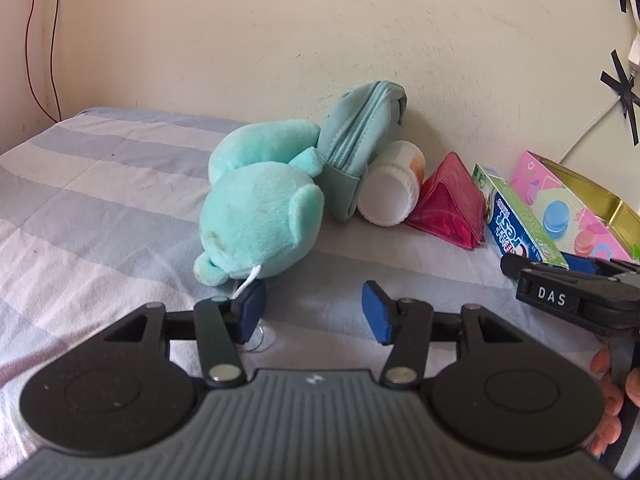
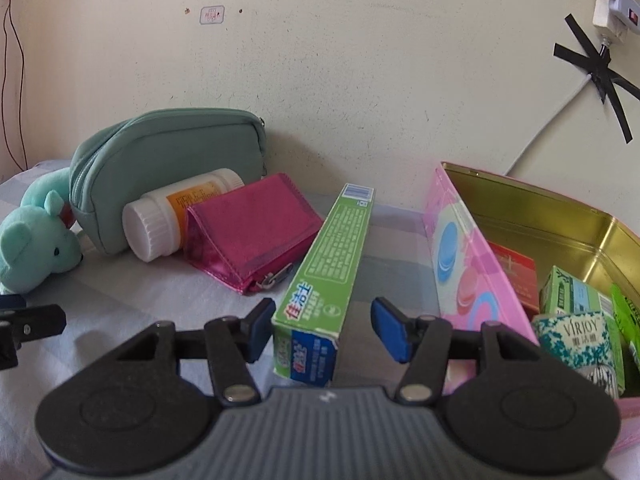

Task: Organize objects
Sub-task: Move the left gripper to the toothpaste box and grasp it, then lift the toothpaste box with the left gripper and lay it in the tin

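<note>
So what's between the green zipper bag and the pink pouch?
A white pill bottle lies on its side between the green zipper bag and the pink pouch, clearest in the right wrist view.

Low wrist views (shared wall (image 1: 240, 60)).

Fuzzy plush bear (image 1: 256, 216); glossy cardboard toothpaste box (image 2: 332, 256); shiny gold metal tin (image 2: 560, 216) at three o'clock; striped cloth bedsheet (image 1: 100, 200).

Toothpaste box (image 2: 332, 276) between parted jaws of right gripper (image 2: 322, 330); pink tin (image 2: 452, 248) beside it.
</note>
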The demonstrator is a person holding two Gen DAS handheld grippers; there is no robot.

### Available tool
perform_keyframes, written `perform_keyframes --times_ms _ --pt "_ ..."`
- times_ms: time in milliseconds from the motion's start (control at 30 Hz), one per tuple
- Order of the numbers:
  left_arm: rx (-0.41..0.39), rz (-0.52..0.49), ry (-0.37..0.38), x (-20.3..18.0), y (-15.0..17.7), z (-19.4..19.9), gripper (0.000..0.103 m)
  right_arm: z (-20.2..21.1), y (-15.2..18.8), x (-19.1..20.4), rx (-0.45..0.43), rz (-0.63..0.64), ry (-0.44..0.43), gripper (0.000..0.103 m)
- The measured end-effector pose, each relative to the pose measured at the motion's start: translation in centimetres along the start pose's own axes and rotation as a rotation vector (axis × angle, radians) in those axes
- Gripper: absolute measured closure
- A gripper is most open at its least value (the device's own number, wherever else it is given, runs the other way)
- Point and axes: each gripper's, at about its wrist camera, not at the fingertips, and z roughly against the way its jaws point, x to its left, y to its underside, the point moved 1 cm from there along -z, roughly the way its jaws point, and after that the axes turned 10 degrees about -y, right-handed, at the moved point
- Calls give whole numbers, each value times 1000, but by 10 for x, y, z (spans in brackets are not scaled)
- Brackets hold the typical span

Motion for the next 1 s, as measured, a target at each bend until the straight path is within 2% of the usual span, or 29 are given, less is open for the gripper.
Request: perform_keyframes --times_ms 367,500,600,767,867,933,1000 --pt "1 6 -4 0 0 0 44 -3 1 -4 31 -35 -36 53" --pt "1 5 -6 -1 1 2 44 -2 1 -3 30 -24 -55 61" --pt "1 6 -6 -2 1 2 43 -2 1 -2 30 -19 -55 62" --pt "2 -4 -5 -5 2 3 42 18 13 -5 37 -30 -118 63" --pt "10 -7 44 -6 2 4 42 51 32 -4 57 -6 -172 63" --pt "27 -13 131 -9 2 7 40 79 51 4 67 13 -214 64" --pt "39 -20 222 -17 4 12 29 108 73 15 61 53 -225 66"
